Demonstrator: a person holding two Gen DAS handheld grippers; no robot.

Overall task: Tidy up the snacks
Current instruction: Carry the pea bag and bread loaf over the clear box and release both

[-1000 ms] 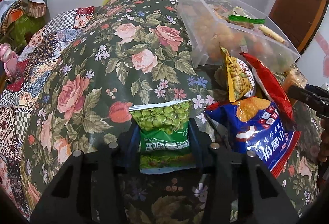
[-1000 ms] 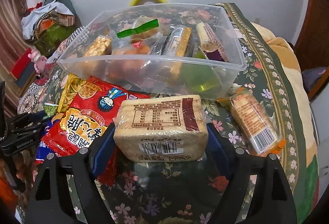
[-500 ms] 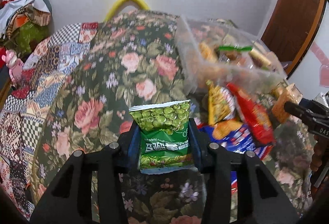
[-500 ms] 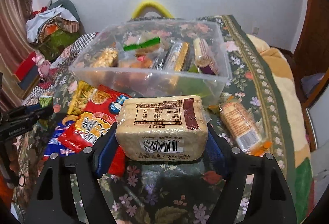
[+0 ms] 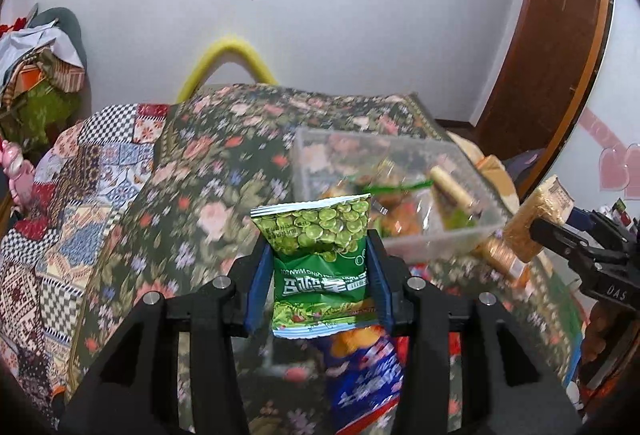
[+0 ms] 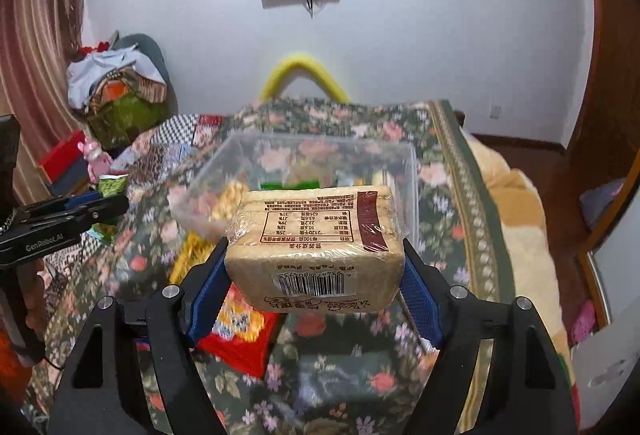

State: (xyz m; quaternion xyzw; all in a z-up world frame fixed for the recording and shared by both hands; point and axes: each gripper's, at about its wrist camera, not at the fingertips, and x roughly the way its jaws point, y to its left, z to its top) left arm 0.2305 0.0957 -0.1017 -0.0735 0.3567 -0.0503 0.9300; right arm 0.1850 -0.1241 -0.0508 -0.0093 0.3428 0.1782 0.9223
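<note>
While both packs hang clear of the floral bedspread [image 5: 192, 203], we note:
Left gripper [image 5: 318, 285]: we see it clamped on the green pea packet [image 5: 320, 255], upright between the blue pads.
Right gripper [image 6: 316, 281]: pads press the wrapped biscuit block [image 6: 314, 247] from both sides, barcode facing us.
Clear bin [image 6: 412, 171]: behind both packs, on the bed, snacks inside.
Loose bags: red bag [image 6: 236, 331] and blue bag [image 5: 366, 375] lie below the grippers.
</note>
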